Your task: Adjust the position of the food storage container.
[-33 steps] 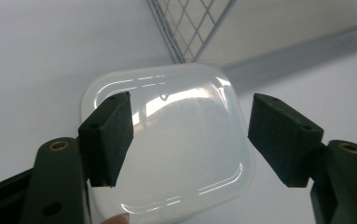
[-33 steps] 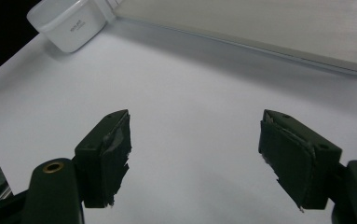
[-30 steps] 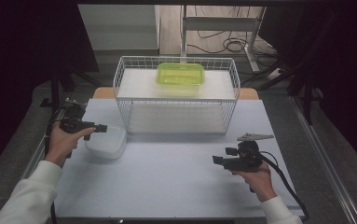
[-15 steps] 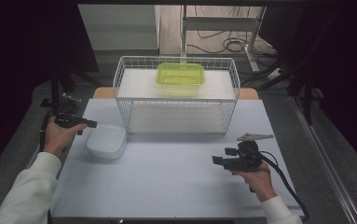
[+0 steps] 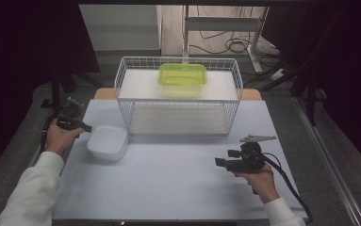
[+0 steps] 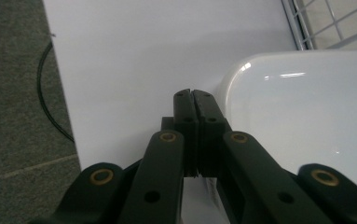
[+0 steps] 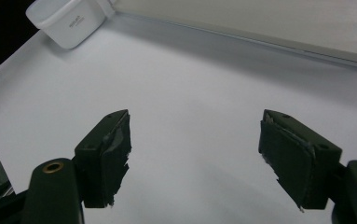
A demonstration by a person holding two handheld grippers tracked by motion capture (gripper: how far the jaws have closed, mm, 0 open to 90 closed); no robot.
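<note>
A white plastic container (image 5: 106,141) rests on the white table (image 5: 168,188) at the left, just in front of a wire basket (image 5: 178,96). My left gripper (image 5: 88,127) is at the table's left edge, its tips just left of the container (image 6: 306,107). Its jaws have just been closing, and in the left gripper view the left gripper (image 6: 192,95) is shut with nothing between them. A green container (image 5: 182,75) lies in the basket at the back. My right gripper (image 5: 217,161) hovers over the table at the right; the right gripper (image 7: 195,126) is open and empty, pointing toward the white container (image 7: 69,18).
The wire basket's base (image 7: 260,23) spans the far side of the table. Grey floor (image 6: 22,116) with a black cable lies past the table's left edge. Cables trail on the floor behind the basket (image 5: 225,44).
My left gripper has drawn back to the left, off the white container, and its jaws have come together. The container and the right gripper have stayed put.
</note>
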